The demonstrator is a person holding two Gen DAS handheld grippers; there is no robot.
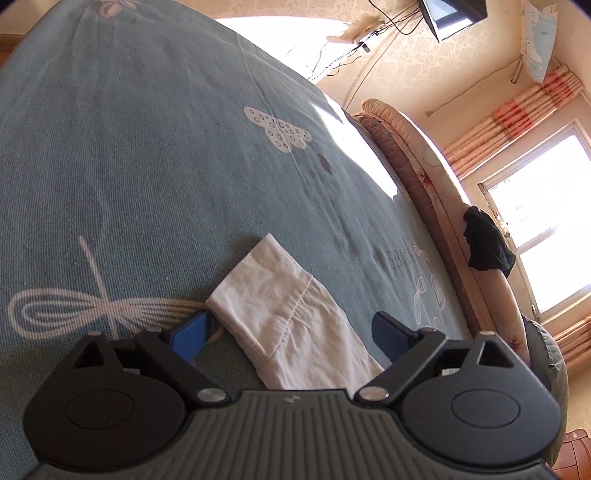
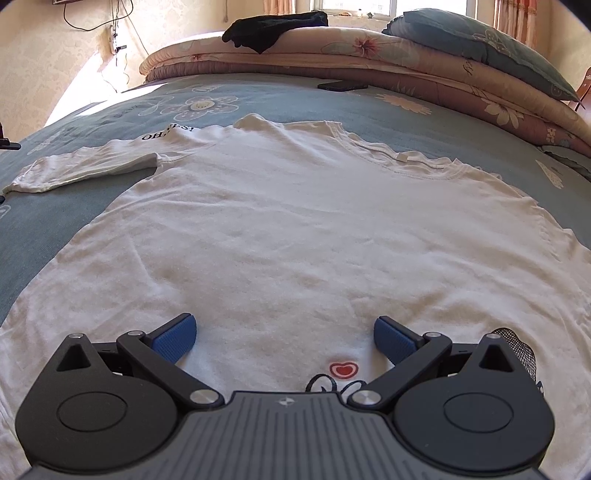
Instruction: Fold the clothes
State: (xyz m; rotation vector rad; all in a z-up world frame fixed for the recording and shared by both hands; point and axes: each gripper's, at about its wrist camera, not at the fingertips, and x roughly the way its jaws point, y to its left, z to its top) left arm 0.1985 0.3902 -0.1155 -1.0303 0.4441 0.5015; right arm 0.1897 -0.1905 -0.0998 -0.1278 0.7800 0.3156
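Now white T-shirt [image 2: 295, 229] flat on bedspread [image 2: 66, 221]

A blue-grey bedspread [image 2: 44, 229] with pale flower prints covers the bed. Folded floral quilts [image 2: 424, 66] carry a dark garment [image 2: 273, 26] and a pillow [image 2: 476, 40]; beside them lies what looks like a phone [image 2: 341, 85].

White T-shirt spread flat on the bed

The white T-shirt [image 2: 295, 229] lay spread on the blue-green bedsheet [image 2: 55, 221], collar toward the far side, lightly wrinkled. One sleeve [image 1: 284, 314] stretched out sideways with a stitched hem, its edge partly folded. Black lettering reading "OH, YES!" showed near the shoulder, and a small red heart print with black script sat near the hem.
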